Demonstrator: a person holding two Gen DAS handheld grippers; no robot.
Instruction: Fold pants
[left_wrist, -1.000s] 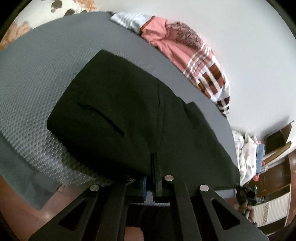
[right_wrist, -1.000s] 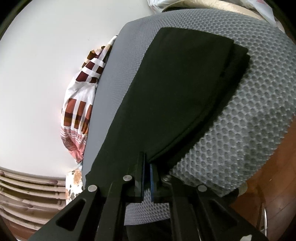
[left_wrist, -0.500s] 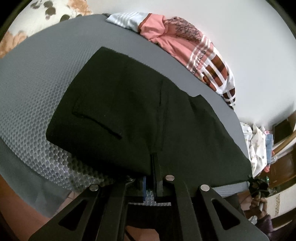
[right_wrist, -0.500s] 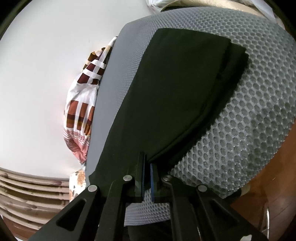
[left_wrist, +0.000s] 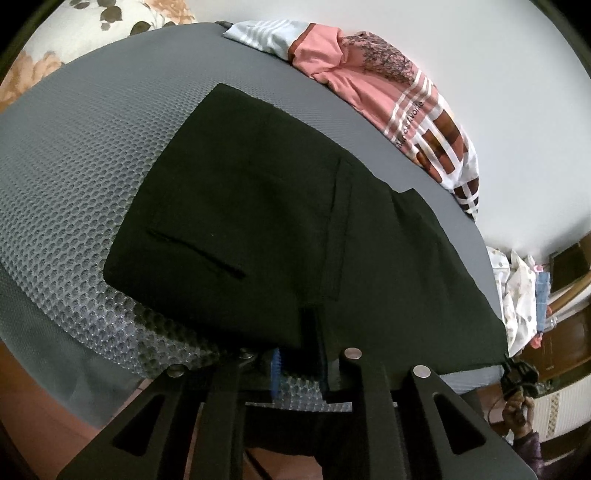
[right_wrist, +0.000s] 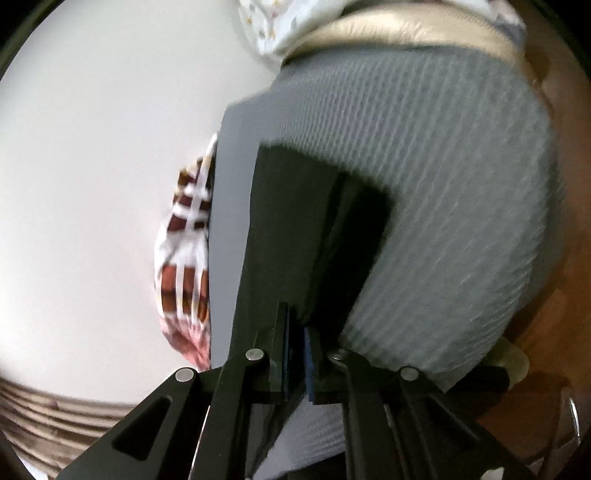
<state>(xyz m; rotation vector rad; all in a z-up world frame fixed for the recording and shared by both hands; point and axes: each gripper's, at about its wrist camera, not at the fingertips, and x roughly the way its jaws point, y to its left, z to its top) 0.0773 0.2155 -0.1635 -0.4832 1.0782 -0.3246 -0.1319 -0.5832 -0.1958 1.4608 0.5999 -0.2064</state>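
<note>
Two views reach us, and they share little beyond the grey mesh-textured bed (left_wrist: 74, 155) and the black pants (left_wrist: 258, 221) lying folded lengthwise along it.

From the left wrist we see the waist end of the pants spread flat, with a slit pocket (left_wrist: 195, 254) and a fly seam, and behind them a pink and plaid garment (left_wrist: 399, 107) heaped against the white wall. Our left tool (left_wrist: 299, 354) has its fingers parted by a narrow gap, with the pants' near edge lying over one finger; we cannot tell whether it grips the cloth.

From the right wrist, blurred, we see the leg end (right_wrist: 295, 229), two layers stacked, one edge showing beyond the other. Our right tool (right_wrist: 295, 350) has its fingers pressed close on the pants' near hem. Only this view shows the quilted bedding (right_wrist: 406, 33) past the bed's far end.
</note>
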